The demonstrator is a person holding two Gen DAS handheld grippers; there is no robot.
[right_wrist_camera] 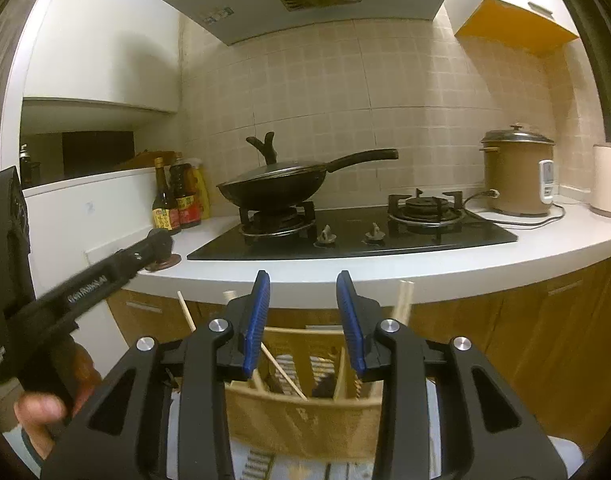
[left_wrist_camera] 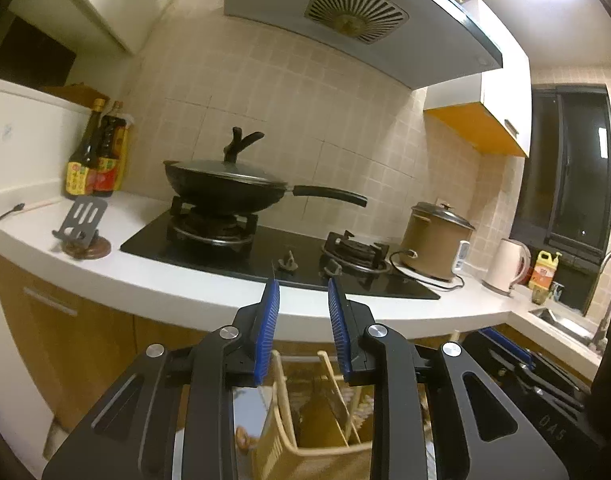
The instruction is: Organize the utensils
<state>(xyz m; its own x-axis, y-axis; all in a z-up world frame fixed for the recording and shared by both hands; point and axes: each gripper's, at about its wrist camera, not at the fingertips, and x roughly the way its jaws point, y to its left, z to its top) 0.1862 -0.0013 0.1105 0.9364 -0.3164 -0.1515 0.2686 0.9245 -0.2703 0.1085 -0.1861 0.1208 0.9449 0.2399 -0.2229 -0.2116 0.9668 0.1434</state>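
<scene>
A wooden utensil holder (right_wrist_camera: 305,420) with compartments stands below the counter edge, right under both grippers. Pale chopsticks (right_wrist_camera: 283,372) lean inside it, and more sticks (right_wrist_camera: 403,304) poke up at its right side. My right gripper (right_wrist_camera: 303,280) hangs above the holder, open, with nothing between its blue pads. My left gripper (left_wrist_camera: 303,286) is also open and empty over the same holder (left_wrist_camera: 313,460). On the far left of the counter lie a dark spoon (left_wrist_camera: 9,213) and a pale stick (left_wrist_camera: 41,203). A grey slotted spatula head (left_wrist_camera: 83,216) stands on a brown round base.
A lidded black wok (left_wrist_camera: 225,184) sits on the gas hob, its handle pointing right. Sauce bottles (left_wrist_camera: 93,156) stand at the back left; a rice cooker (left_wrist_camera: 437,236), a kettle (left_wrist_camera: 505,268) and a sink (left_wrist_camera: 557,320) are to the right. A hand (right_wrist_camera: 37,408) holds the left gripper.
</scene>
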